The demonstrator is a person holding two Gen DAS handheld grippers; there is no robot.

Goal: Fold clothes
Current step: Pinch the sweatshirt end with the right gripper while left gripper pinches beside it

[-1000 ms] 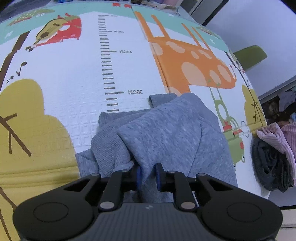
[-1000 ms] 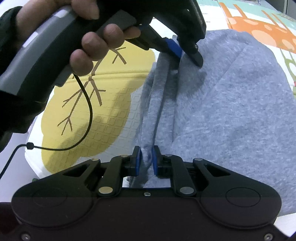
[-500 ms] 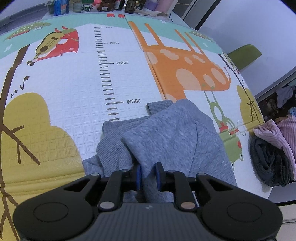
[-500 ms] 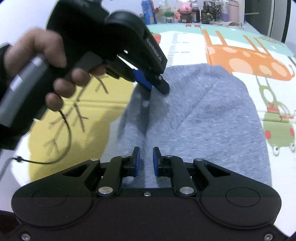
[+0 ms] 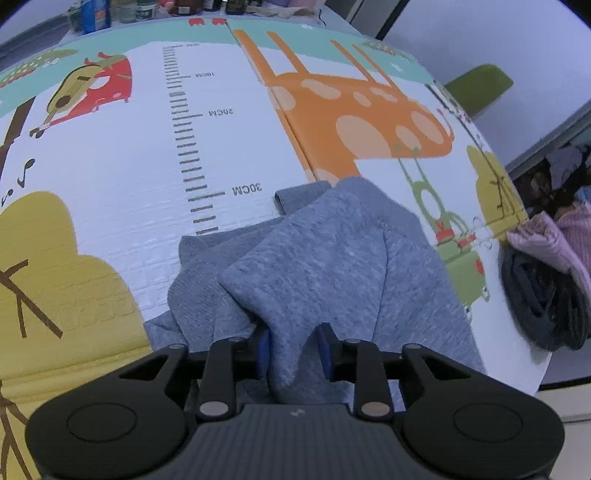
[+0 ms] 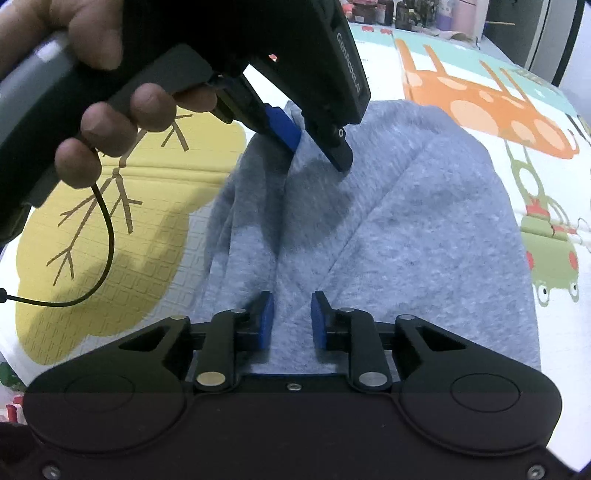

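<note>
A grey sweatshirt (image 5: 332, 266) lies partly folded on a printed play mat (image 5: 147, 147); it also shows in the right wrist view (image 6: 406, 236). My left gripper (image 5: 293, 345) stands open, its blue pads apart, with a fold of the grey cloth lying between them. In the right wrist view the left gripper (image 6: 317, 146) hangs over the garment's far left edge, cloth between its fingers. My right gripper (image 6: 291, 319) is open at the garment's near edge, with cloth lying loose between its pads.
A pile of pink and dark grey clothes (image 5: 546, 280) sits at the mat's right edge. Bottles and jars (image 5: 147, 7) line the far edge. A green chair (image 5: 480, 88) stands beyond the mat. The hand (image 6: 110, 103) holding the left gripper fills the right view's upper left.
Both grippers have opened: each was pinched on the grey cloth a second ago, and the pads now stand apart. The sweatshirt has settled onto the mat.
</note>
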